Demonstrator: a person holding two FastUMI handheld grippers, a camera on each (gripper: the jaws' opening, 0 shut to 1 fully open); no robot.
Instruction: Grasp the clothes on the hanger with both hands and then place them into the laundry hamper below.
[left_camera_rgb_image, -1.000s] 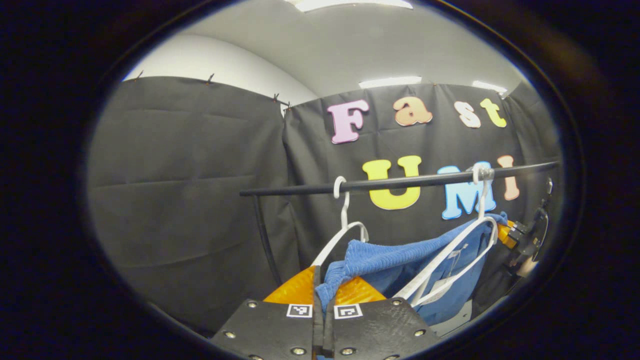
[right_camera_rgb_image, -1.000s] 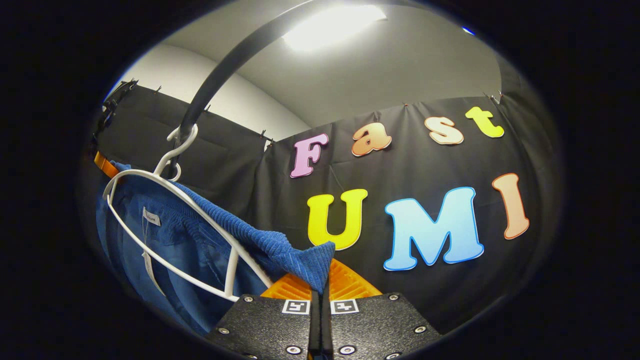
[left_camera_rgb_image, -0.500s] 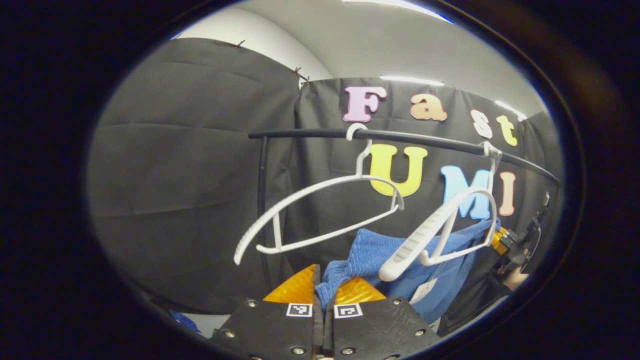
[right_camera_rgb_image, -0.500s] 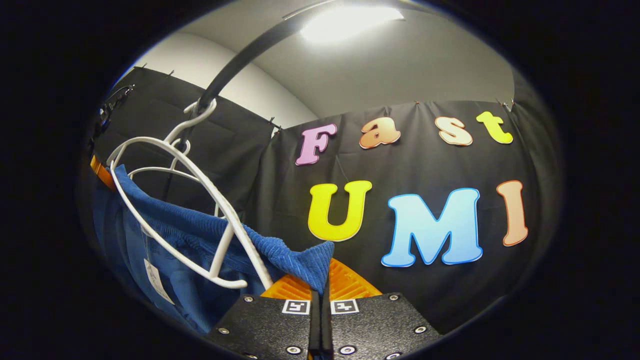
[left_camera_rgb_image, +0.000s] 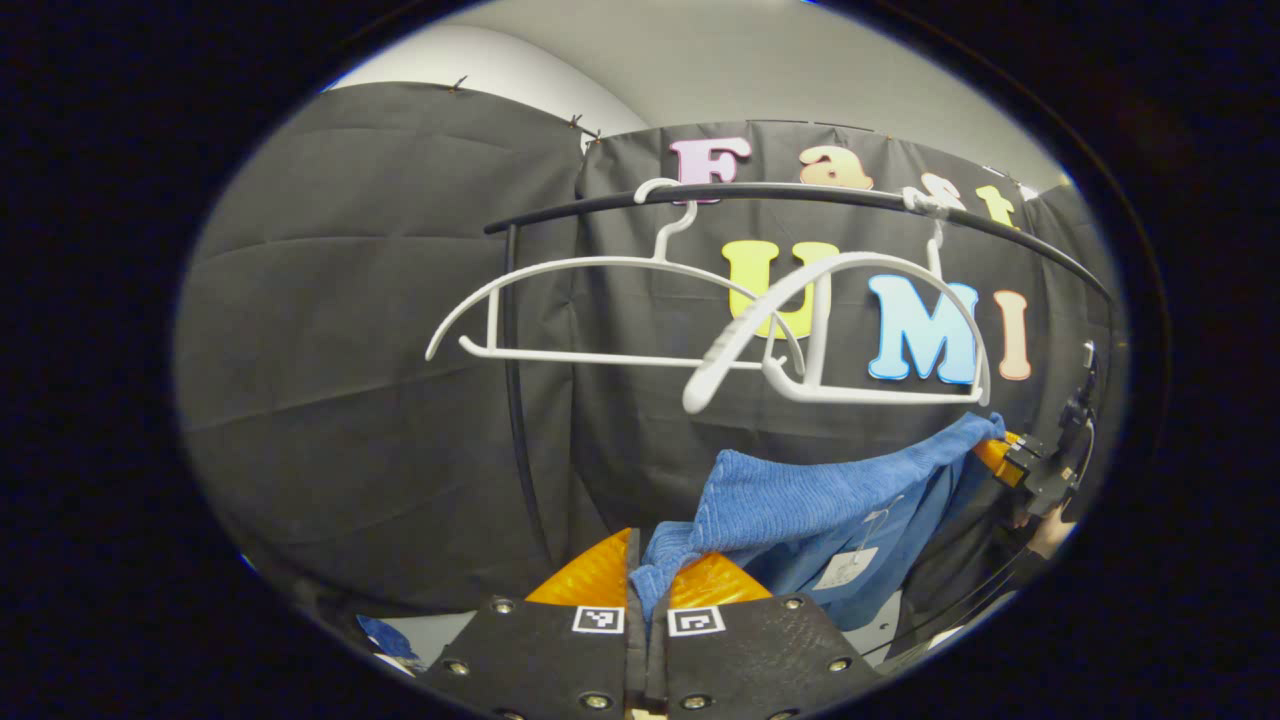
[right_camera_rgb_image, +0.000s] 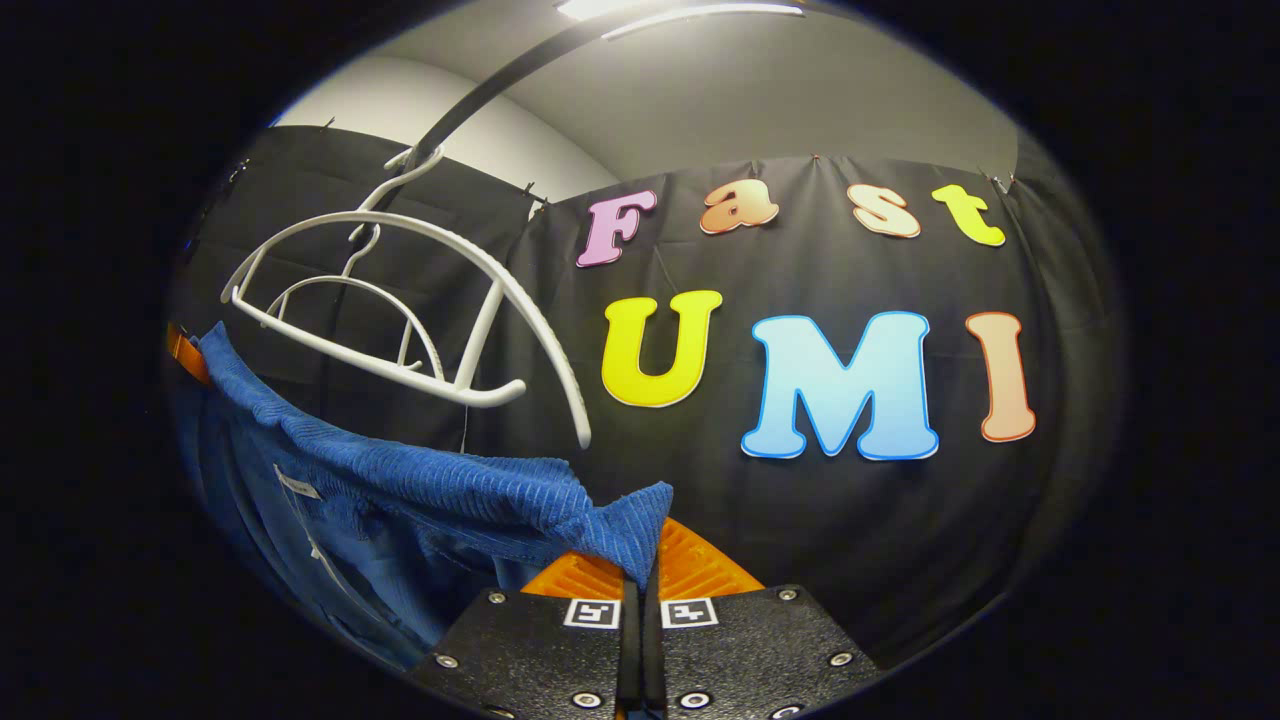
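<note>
Both grippers level, fingers clenched on the blue garment (left_camera_rgb_image: 800, 495) — left gripper (left_camera_rgb_image: 647, 585) at one corner, right gripper (right_camera_rgb_image: 640, 560) at the other — below two bare hangers (left_camera_rgb_image: 610, 315) at 12 o'clock.

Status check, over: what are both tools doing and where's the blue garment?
Left tool shut on blue garment. Right tool shut on its other end. Garment hangs below the white hanger, clear of it. Hamper out of sight.
</note>
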